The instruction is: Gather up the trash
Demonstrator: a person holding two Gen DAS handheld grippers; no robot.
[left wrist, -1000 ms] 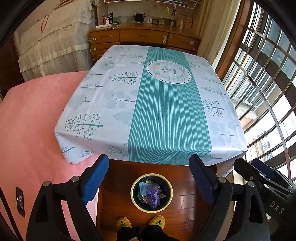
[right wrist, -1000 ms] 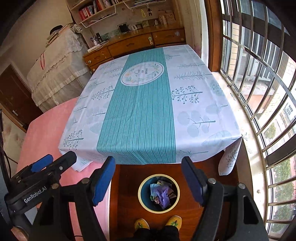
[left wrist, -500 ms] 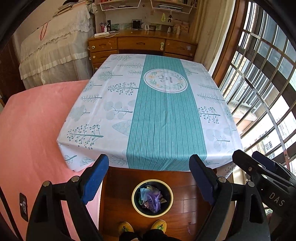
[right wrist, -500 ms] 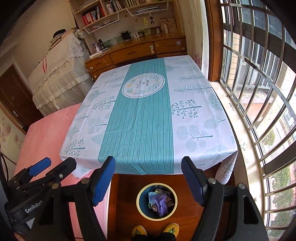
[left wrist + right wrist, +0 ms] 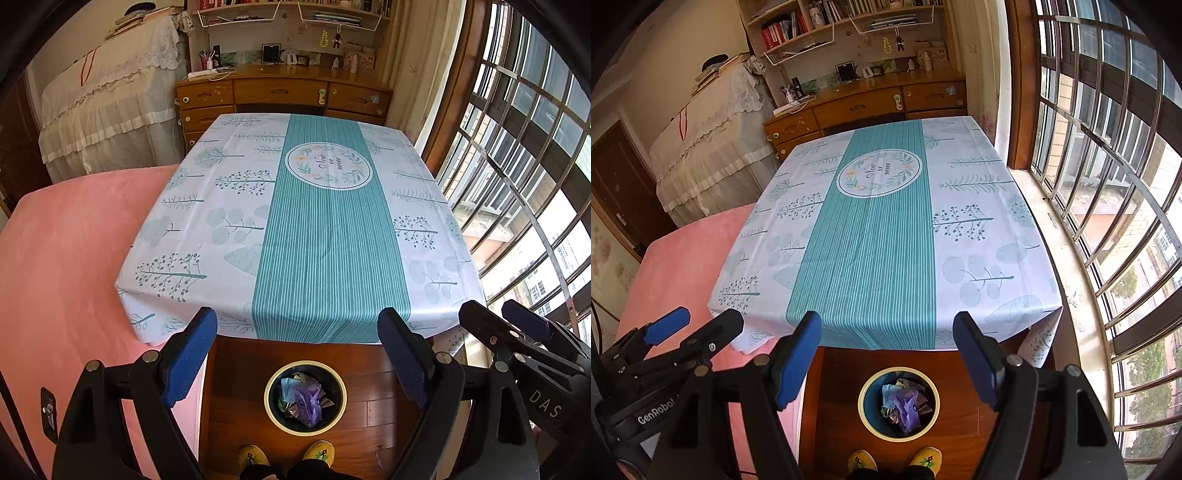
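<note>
A round bin [image 5: 272,413] [image 5: 866,417] with a pale rim stands on the wood floor in front of the table. It holds crumpled trash [image 5: 303,397] [image 5: 905,402], purple and blue pieces among it. My left gripper [image 5: 297,354] is open and empty, held high above the bin. My right gripper [image 5: 886,356] is open and empty, also high above the bin. Each gripper shows at the edge of the other's view. The table [image 5: 314,229] [image 5: 871,236] has a white and teal cloth with nothing on it.
A pink bed [image 5: 66,258] lies left of the table. A barred window [image 5: 1108,184] runs along the right. A wooden dresser [image 5: 280,96] stands behind the table. Yellow slippers [image 5: 897,459] show at the bottom edge.
Both grippers have risen and tilted up, so the table and bin sit lower and smaller in view. Both stay open and empty.
</note>
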